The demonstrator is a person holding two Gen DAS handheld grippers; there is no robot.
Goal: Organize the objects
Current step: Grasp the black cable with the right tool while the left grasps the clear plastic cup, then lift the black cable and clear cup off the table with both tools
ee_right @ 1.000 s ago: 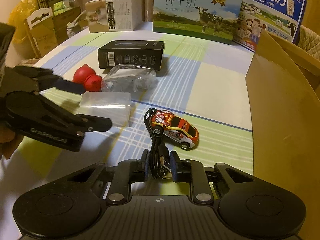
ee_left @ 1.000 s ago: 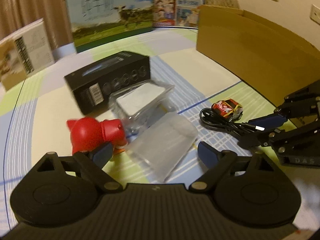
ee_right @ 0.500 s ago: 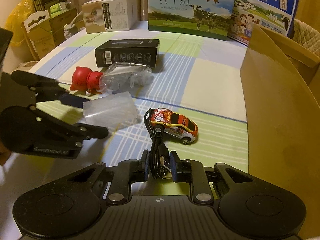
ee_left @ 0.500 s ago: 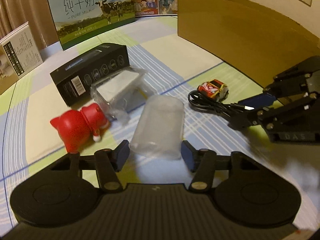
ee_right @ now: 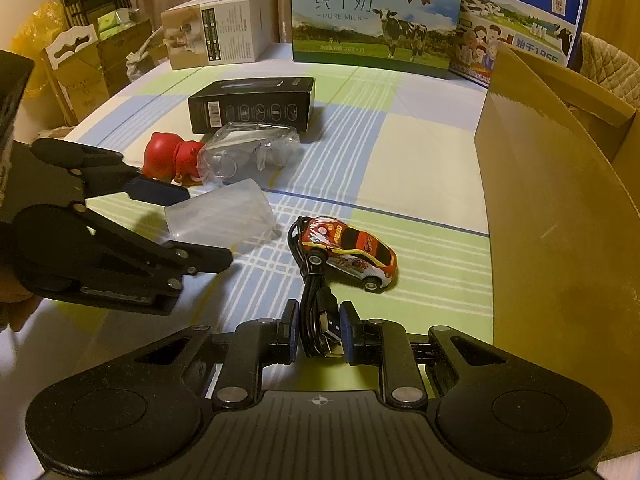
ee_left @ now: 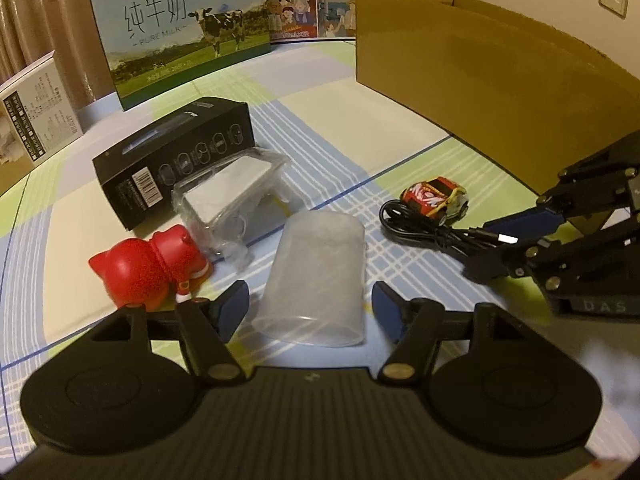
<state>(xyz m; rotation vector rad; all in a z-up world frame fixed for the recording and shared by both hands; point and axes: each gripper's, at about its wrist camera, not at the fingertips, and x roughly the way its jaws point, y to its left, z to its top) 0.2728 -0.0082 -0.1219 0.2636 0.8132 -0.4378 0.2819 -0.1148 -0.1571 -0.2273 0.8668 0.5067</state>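
Our left gripper (ee_left: 311,310) has its fingers spread, one on each side of the frosted plastic cup (ee_left: 316,276), which lies on its side on the tablecloth (ee_left: 400,148) with its open mouth toward us. A gap shows on both sides, so nothing is gripped yet. Our right gripper (ee_right: 319,332) is pinched on the black USB cable (ee_right: 310,292); the plug end sits between the pads and the rest trails ahead of the fingertips, looping against the toy car (ee_right: 348,246).

We judge the cup to be the main risk — it is thin, smooth and round, so squeezing off-centre could squirt it forward out of the fingers or make it roll. Too hard a squeeze may buckle its wall. Just outside our left finger sits the red pig figurine (ee_left: 148,262), and beyond the fingertips the clear wrapped packet (ee_left: 232,196) and black box (ee_left: 176,160); a cup shooting forward would knock into them.

On the right, lifting the cable could drag the car along, or the plug could slip if the pinch holds only the connector. The cardboard box (ee_right: 560,208) stands beyond our right finger — probably where things go.
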